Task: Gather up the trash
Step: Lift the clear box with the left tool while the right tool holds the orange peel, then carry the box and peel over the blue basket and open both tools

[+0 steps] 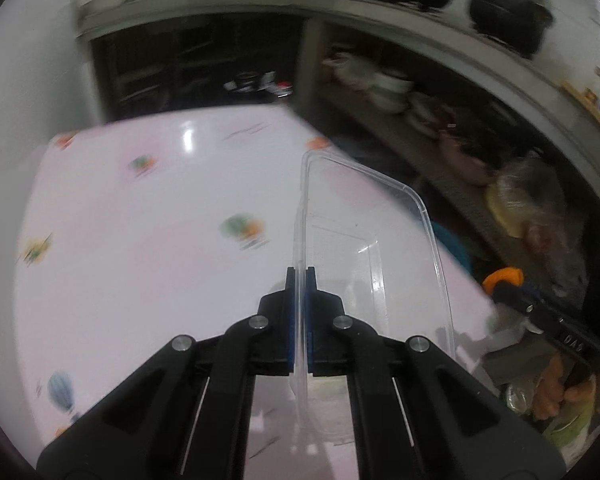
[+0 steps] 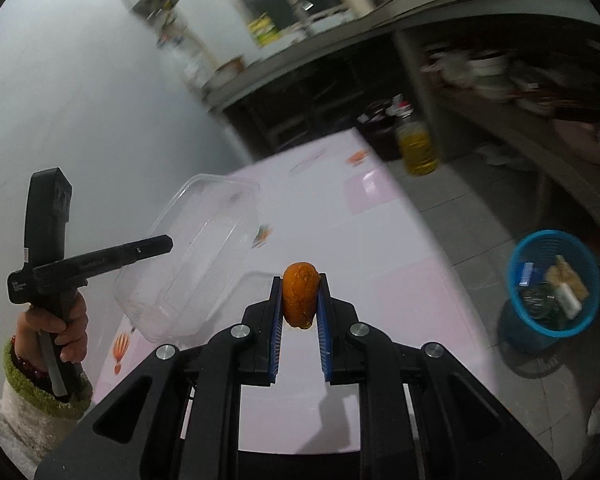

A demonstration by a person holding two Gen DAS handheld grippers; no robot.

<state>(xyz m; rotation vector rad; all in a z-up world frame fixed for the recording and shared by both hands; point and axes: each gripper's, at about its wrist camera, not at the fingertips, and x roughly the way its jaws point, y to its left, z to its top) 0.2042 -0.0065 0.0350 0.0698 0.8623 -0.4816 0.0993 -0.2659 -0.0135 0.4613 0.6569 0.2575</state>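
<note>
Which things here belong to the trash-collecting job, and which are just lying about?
Part of the job:
- clear plastic box, held by the left gripper
- orange peel, held by the right gripper
- blue bin

Just lying about:
- oil bottle
- black pot
- bowls

Both wrist views overlook the pink table.

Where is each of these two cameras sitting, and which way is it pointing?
Left wrist: rides on the left gripper, looking down along its fingers at the clear plastic container they pinch, above the pink table.
Right wrist: rides on the right gripper, which clamps an orange food scrap; the person's left hand shows, and the blue bin.
Shared: container, table, each other's gripper.
</note>
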